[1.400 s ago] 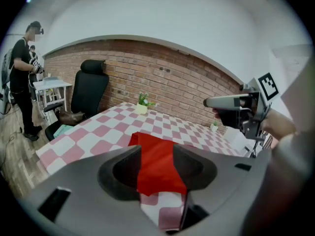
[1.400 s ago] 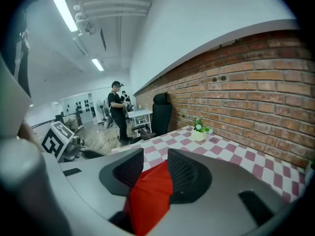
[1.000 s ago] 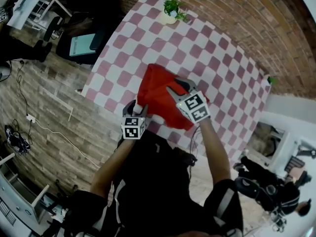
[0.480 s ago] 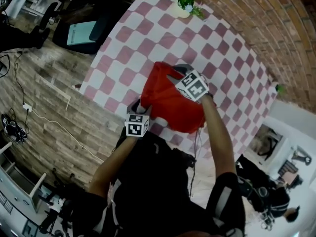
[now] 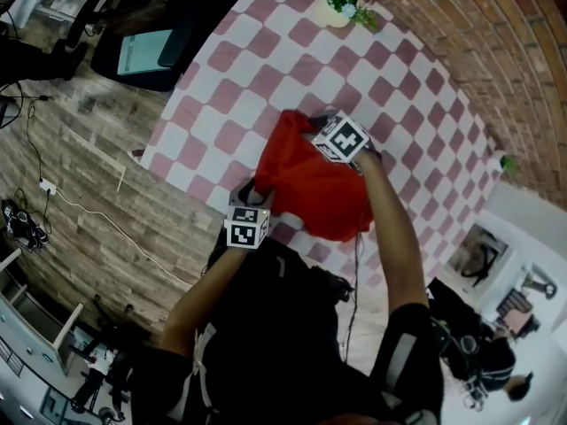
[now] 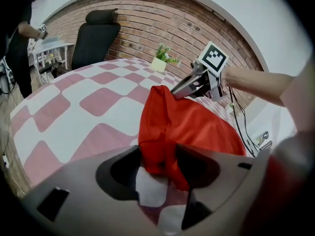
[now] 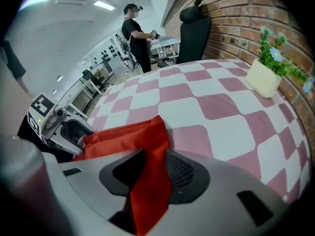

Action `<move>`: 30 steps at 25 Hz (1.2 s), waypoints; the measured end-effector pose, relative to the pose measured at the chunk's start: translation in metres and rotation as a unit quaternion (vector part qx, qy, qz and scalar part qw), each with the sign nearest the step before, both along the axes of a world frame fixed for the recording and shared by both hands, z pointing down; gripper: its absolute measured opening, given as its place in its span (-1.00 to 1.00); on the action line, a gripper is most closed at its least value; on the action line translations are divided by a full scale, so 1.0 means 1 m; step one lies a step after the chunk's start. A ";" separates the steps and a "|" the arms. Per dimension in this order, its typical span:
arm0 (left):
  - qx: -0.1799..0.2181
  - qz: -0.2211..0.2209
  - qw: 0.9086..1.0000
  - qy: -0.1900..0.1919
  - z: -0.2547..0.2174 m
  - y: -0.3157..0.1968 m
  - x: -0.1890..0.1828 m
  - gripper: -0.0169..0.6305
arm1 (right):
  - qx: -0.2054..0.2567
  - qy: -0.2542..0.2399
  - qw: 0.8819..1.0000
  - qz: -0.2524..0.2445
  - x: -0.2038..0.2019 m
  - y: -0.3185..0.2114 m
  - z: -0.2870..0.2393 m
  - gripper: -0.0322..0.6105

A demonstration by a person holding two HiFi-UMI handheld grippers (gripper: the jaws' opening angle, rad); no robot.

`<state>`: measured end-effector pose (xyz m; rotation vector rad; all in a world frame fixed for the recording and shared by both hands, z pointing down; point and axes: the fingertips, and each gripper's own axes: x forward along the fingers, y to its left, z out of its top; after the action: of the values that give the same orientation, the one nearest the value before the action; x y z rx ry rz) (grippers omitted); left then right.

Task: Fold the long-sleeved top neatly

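A red long-sleeved top (image 5: 310,193) lies bunched on the pink-and-white checked table (image 5: 248,78). At the table's near edge my left gripper (image 5: 252,190) is shut on a fold of the red top (image 6: 187,127); the cloth fills the gap between its jaws (image 6: 157,163). My right gripper (image 5: 310,129) is at the far end of the garment, low over the table. Its jaws (image 7: 155,168) are shut on an edge of the red top (image 7: 128,136), which hangs between the pads. Each gripper shows in the other's view: the right gripper (image 6: 179,90), the left gripper (image 7: 78,139).
A small potted plant (image 5: 341,7) stands at the table's far end by the brick wall. A black office chair (image 5: 146,56) sits off the table's left side. A person (image 7: 135,33) stands at a bench far behind. Checked cloth lies bare round the top.
My right gripper has swung away from me and down toward the table, taking the top's edge with it. The left gripper has sunk slightly at the near edge.
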<state>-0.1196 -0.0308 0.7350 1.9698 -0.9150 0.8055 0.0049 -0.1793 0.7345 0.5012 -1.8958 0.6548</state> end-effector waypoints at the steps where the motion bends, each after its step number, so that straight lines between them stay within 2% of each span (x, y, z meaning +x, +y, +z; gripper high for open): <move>1: 0.000 0.003 1.000 0.000 0.000 0.000 0.000 -0.22 | -0.002 0.001 1.000 -0.001 -0.001 0.001 0.002 -0.47; 5: -0.001 0.016 1.000 -0.002 0.000 0.002 -0.002 -0.30 | -0.002 0.006 1.000 -0.007 -0.004 0.002 0.007 -0.54; 8: 0.003 0.024 1.000 0.002 0.001 0.004 0.001 -0.50 | -0.017 -0.016 1.000 -0.012 -0.017 0.012 0.002 -0.64; 11: 0.005 0.033 0.999 0.013 0.000 0.004 0.006 -0.78 | -0.019 -0.025 0.999 -0.009 -0.022 0.015 -0.001 -0.68; 16: -0.004 0.061 0.998 0.029 -0.001 0.001 0.007 -0.83 | -0.016 -0.026 0.999 0.024 -0.014 0.011 0.000 -0.71; 21: 0.000 0.112 0.993 0.031 -0.003 -0.012 0.008 -0.84 | -0.002 -0.016 0.998 0.063 0.004 0.007 -0.001 -0.74; 25: 0.015 0.173 0.985 0.025 -0.007 -0.029 0.013 -0.85 | 0.003 -0.012 0.993 0.118 0.029 0.005 -0.001 -0.75; 30: 0.035 0.268 0.963 0.015 -0.007 -0.059 0.033 -0.85 | 0.029 0.012 0.981 0.192 0.081 0.003 0.001 -0.75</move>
<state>-0.0868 -0.0896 0.7280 2.3232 -0.3879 1.0449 0.0855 -0.1764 0.7356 0.9215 -1.8142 0.8399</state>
